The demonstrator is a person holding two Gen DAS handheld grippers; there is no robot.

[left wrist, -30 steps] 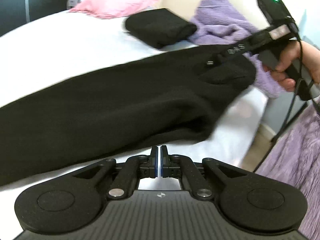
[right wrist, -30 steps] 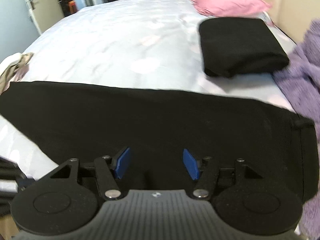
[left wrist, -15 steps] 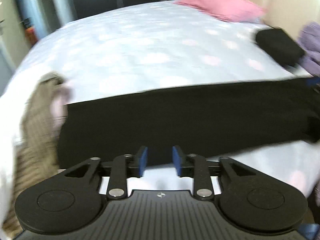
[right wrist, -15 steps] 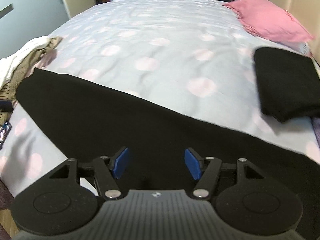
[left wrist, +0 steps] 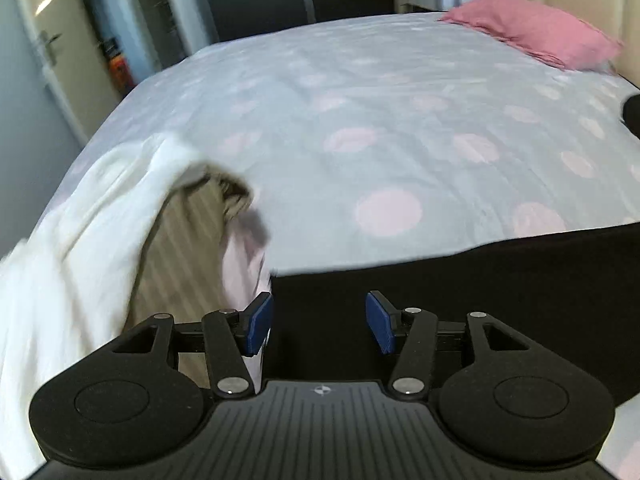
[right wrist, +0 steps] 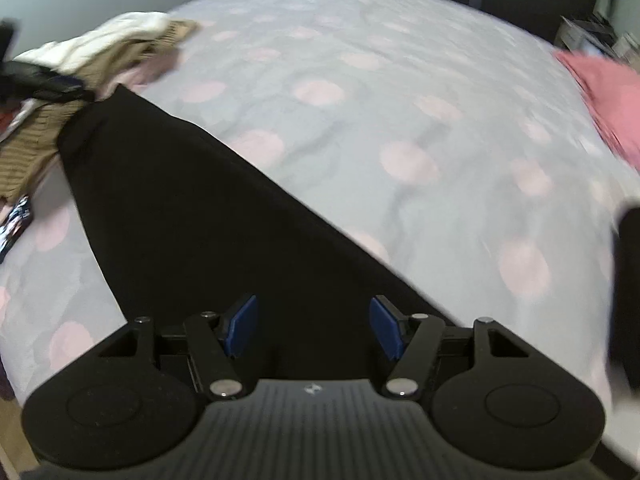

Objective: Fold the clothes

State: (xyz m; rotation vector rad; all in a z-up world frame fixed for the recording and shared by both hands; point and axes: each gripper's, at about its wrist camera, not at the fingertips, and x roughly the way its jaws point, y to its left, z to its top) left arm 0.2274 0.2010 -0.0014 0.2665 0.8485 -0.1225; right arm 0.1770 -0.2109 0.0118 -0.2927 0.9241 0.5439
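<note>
A long black garment [right wrist: 192,216] lies flat along the near edge of the bed [left wrist: 360,128], its left end just beside a pile of white and tan clothes [left wrist: 104,240]. The left gripper [left wrist: 319,324] hangs over that end, jaws wide and holding nothing. The right gripper [right wrist: 313,328] is over the garment's near right part, also wide and empty. A pink pillow [left wrist: 536,36] sits far right.

A home bedroom: a wide bed [left wrist: 400,92] under a dotted sheet, a pink pillow [left wrist: 536,32], a door [left wrist: 44,60].

One black garment [left wrist: 480,280], one pillow [left wrist: 536,36], one clothes heap [left wrist: 100,216].
</note>
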